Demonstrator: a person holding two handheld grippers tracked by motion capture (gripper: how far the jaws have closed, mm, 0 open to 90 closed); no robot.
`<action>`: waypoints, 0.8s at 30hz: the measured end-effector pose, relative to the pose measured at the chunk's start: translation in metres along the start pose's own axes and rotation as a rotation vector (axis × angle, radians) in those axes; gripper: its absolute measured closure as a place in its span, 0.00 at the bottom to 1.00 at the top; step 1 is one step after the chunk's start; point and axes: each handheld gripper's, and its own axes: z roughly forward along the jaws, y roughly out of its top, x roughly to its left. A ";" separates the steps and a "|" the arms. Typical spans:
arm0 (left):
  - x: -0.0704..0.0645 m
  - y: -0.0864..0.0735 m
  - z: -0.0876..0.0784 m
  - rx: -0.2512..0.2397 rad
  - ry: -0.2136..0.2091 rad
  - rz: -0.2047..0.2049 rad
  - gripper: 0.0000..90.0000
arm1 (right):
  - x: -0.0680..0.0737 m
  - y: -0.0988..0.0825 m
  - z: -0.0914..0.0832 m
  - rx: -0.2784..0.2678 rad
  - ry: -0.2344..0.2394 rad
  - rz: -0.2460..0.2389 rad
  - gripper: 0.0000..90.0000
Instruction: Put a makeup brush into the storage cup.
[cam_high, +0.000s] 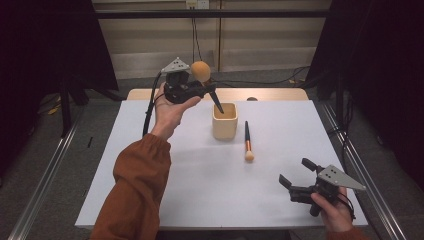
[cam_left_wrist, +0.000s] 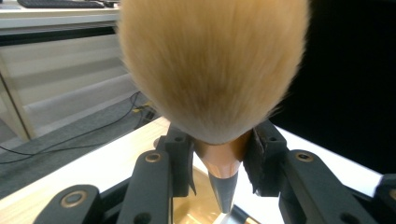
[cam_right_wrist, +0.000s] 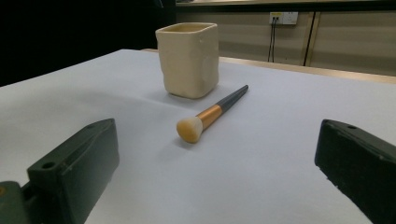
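Large brush (cam_high: 202, 75) clamped in left gripper (cam_high: 192, 89) above cup (cam_high: 225, 121) at upper centre, right gripper (cam_high: 295, 177) held wide at lower right, small brush (cam_high: 247, 142) laid beside cup.

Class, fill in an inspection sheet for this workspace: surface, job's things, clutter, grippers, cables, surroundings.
Surface: white table, bare around the things.
Job's things: large brush tilted, handle tip in the beige cup; small brush flat beside the cup.
Clutter: nothing seen.
Grippers: left gripper shut on the large brush's ferrule; right gripper open, above the near right corner.
Cables: black cable trailing from the left gripper; more on the floor.
Surroundings: dark curtains, pale wall panels behind.
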 end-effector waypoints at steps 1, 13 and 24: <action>0.001 -0.001 0.002 0.001 0.001 -0.006 0.73 | 0.000 0.000 0.000 0.000 0.006 0.002 0.00; 0.013 -0.014 0.016 0.054 0.049 -0.015 0.73 | 0.000 0.000 0.000 -0.003 0.016 -0.001 0.00; 0.015 -0.026 0.025 0.081 0.052 -0.026 0.73 | -0.001 -0.001 -0.001 -0.003 0.024 -0.004 0.00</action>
